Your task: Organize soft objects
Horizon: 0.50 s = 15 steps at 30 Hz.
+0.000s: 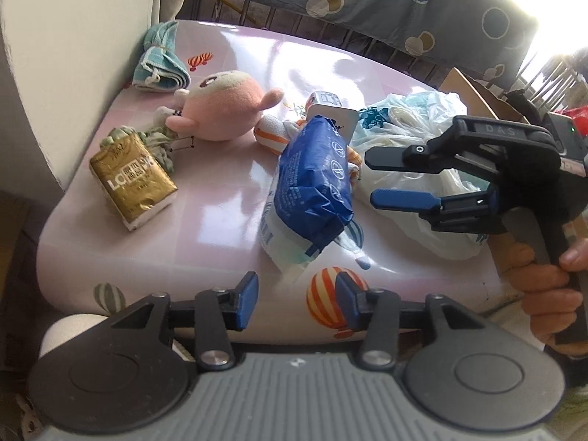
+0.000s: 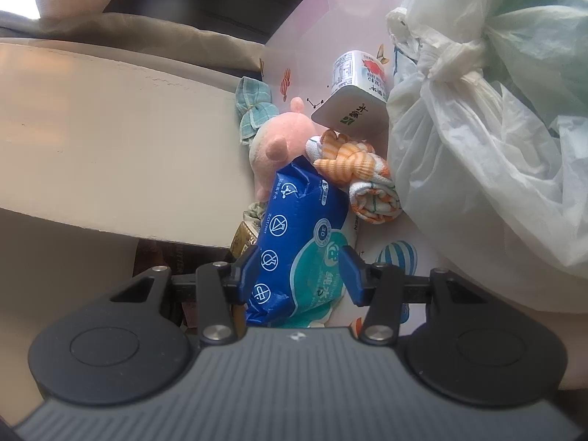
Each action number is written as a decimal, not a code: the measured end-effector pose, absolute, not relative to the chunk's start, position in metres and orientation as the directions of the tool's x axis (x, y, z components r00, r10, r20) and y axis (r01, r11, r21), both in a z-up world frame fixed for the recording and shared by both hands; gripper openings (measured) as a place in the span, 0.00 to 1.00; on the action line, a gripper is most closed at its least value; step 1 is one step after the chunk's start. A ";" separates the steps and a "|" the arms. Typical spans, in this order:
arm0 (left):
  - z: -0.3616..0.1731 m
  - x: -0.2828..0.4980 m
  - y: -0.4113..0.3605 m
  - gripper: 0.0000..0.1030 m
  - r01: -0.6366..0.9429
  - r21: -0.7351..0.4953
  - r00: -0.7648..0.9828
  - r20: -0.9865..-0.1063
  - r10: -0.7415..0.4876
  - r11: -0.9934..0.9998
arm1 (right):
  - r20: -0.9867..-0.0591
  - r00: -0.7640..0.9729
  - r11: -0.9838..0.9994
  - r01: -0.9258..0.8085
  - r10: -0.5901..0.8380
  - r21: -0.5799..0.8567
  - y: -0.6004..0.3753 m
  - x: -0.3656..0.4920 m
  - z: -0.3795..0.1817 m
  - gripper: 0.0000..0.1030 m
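Note:
A blue wet-wipes pack (image 1: 312, 183) lies mid-table on the pink tablecloth (image 1: 220, 220); it also shows in the right wrist view (image 2: 297, 235). My right gripper (image 1: 371, 176) is open just right of the pack; in its own view (image 2: 297, 275) the pack's end lies between its fingers, untouched as far as I can tell. My left gripper (image 1: 296, 301) is open and empty over the table's near edge. A pink plush (image 1: 224, 106), an orange-striped cloth (image 2: 352, 176), a teal towel (image 1: 161, 58) and a gold tissue pack (image 1: 132, 183) lie around.
A tied white plastic bag (image 2: 496, 139) fills the table's right side. A white carton (image 2: 352, 92) stands behind the wipes. A cream wall panel (image 1: 73, 55) borders the table's left. A green crumpled cloth (image 1: 158, 143) lies behind the gold pack.

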<state>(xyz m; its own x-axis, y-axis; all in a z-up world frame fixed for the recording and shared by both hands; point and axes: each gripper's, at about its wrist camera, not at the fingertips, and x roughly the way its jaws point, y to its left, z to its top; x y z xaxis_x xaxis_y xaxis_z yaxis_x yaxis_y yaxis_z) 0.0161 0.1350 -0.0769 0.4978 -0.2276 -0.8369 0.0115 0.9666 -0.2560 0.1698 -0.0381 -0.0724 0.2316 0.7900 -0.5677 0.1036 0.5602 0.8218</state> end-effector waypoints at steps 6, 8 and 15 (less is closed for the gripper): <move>-0.058 0.015 0.134 0.47 0.047 -0.167 0.596 -0.786 -0.162 0.985 | -0.586 0.218 0.568 0.144 0.780 0.810 -0.026 0.174 -0.090 0.46; -0.056 0.023 0.131 0.47 0.063 -0.172 0.605 -0.777 -0.175 0.983 | -0.582 0.233 0.560 0.161 0.779 0.813 -0.028 0.175 -0.093 0.46; -0.062 0.054 0.103 0.55 0.143 -0.208 0.590 -0.767 -0.253 0.967 | -0.569 0.282 0.541 0.178 0.772 0.822 -0.042 0.180 -0.092 0.46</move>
